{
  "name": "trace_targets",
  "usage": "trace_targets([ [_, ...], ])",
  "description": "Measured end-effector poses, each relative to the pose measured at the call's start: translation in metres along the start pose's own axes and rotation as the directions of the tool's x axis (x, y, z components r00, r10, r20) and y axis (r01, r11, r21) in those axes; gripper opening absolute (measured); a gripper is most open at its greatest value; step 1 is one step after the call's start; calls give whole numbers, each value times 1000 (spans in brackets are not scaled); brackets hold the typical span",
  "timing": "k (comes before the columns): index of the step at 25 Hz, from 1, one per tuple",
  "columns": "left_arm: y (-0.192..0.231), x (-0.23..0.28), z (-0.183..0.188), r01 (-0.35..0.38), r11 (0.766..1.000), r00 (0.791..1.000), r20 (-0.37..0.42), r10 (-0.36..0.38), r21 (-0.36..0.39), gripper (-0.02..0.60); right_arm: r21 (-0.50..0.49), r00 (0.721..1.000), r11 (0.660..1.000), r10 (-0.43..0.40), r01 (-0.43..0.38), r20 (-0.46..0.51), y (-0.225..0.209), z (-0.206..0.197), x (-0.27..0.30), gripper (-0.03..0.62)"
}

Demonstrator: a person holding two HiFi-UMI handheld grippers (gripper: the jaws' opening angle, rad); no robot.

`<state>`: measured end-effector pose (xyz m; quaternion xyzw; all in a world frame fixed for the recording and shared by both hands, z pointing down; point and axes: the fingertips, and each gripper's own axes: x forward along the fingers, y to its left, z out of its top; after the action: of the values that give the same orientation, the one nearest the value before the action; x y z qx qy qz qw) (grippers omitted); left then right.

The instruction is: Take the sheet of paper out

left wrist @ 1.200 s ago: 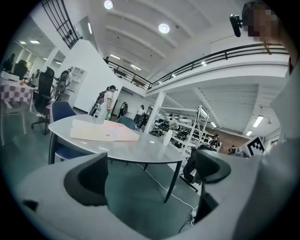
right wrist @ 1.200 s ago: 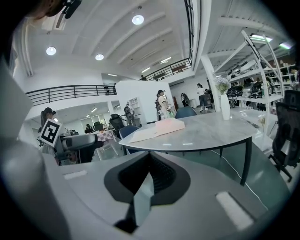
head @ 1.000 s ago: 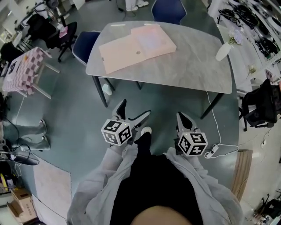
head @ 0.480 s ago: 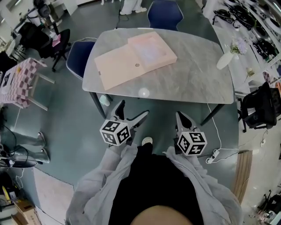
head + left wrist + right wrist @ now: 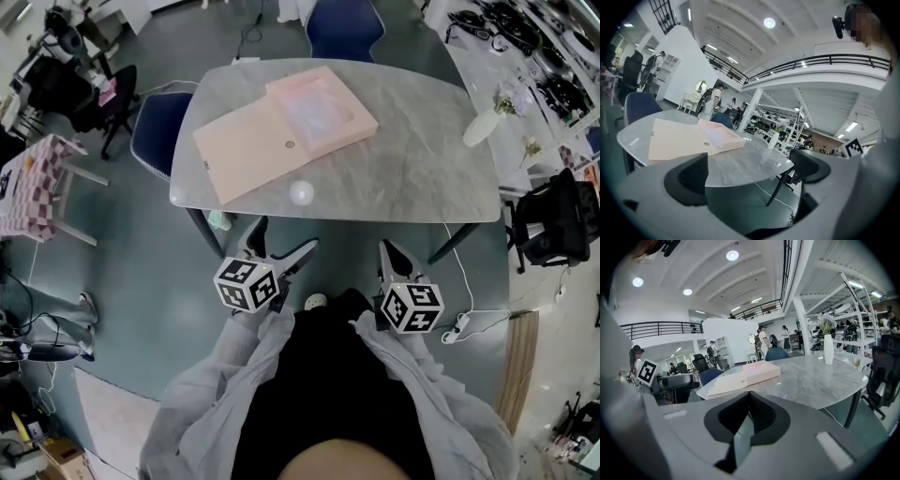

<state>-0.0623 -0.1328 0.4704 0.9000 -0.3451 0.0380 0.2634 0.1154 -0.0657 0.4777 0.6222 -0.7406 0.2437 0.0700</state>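
Sheet (image 5: 317,105), pale and glossy, lies flat inside the raised tray half of a pink folder (image 5: 246,155). The folder is open, with its flat flap spread to the left of the tray and a small round mark near the fold. It rests on the far left part of a grey marbled table (image 5: 412,164), and the flap's corner reaches close to the left edge. A white vase (image 5: 479,127) with flowers stands at the table's right end, well apart from the folder. A blue chair (image 5: 343,24) is at the far side and another at the left end.

Both grippers are held short of the table's near edge, over the floor (image 5: 141,272), touching nothing. The left gripper (image 5: 284,236) has its jaws spread wide with nothing between them; in its own view only the table top and table leg show through the gap. The right gripper (image 5: 387,251) has its jaws closed together, pads meeting, with nothing caught between them. A white cable (image 5: 459,272) trails across the floor to the right.
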Motion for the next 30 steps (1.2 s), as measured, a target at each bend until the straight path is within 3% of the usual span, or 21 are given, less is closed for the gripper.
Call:
trace_targets([
  [7,14,10,2,-12,999,1000,1,12,-48,571,-13,999,1000,5,-6,-39,-3,5,16,9],
  [15,48,40,22,-56,997,998,23,58,-62,571,-47,997,997,58,-61,-51,-9,32,72,9],
  [30,102,138,77,-85,993,996,20,87,-78,565,-57,995,994,86,-90,-58,-57,101,170,9],
])
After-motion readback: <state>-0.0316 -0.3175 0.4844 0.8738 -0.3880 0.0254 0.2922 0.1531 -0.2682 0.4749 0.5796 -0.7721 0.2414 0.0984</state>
